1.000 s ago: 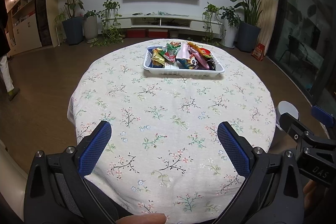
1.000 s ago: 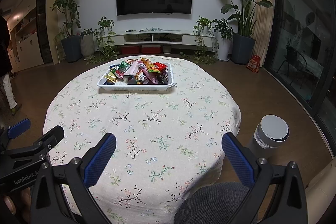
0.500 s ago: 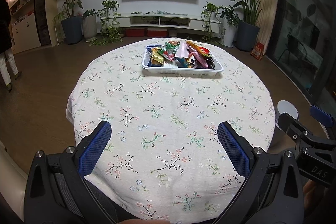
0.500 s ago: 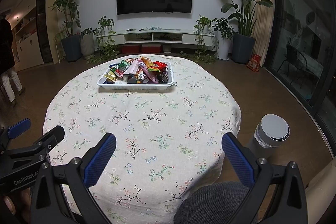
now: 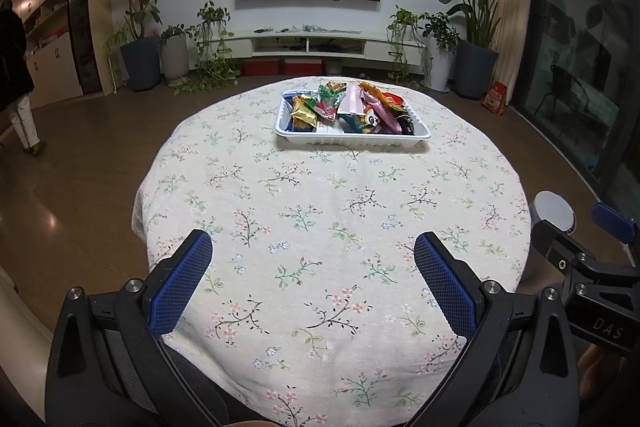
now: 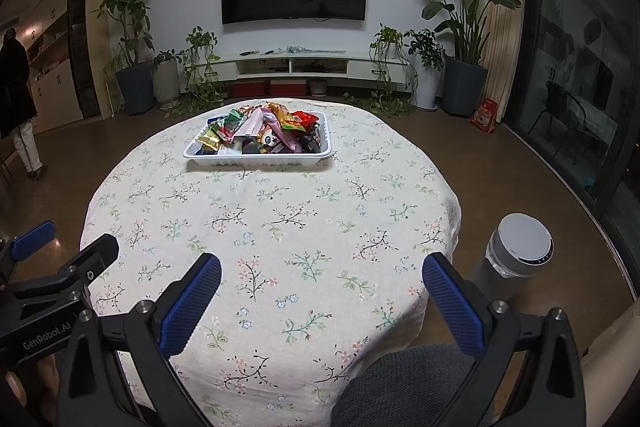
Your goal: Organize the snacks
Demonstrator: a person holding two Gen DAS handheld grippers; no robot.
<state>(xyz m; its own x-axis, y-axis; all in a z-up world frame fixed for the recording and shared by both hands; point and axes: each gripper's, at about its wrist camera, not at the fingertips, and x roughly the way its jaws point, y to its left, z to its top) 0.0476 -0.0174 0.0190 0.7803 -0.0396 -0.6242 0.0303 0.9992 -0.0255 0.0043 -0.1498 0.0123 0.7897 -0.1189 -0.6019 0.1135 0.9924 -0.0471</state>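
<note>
Both grippers, left gripper [image 5: 312, 279] and right gripper [image 6: 320, 289], spread wide, empty; snack tray [image 6: 256, 159] long axis crosswise.

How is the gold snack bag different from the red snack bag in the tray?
The gold snack bag is shiny and sits at the left end of the white tray, while the red snack bag sits toward the right end, farther back. The gold snack bag lies low by the tray's front wall; the red snack bag rests higher on the pile. Both are sealed packets lying in the same tray.
</note>
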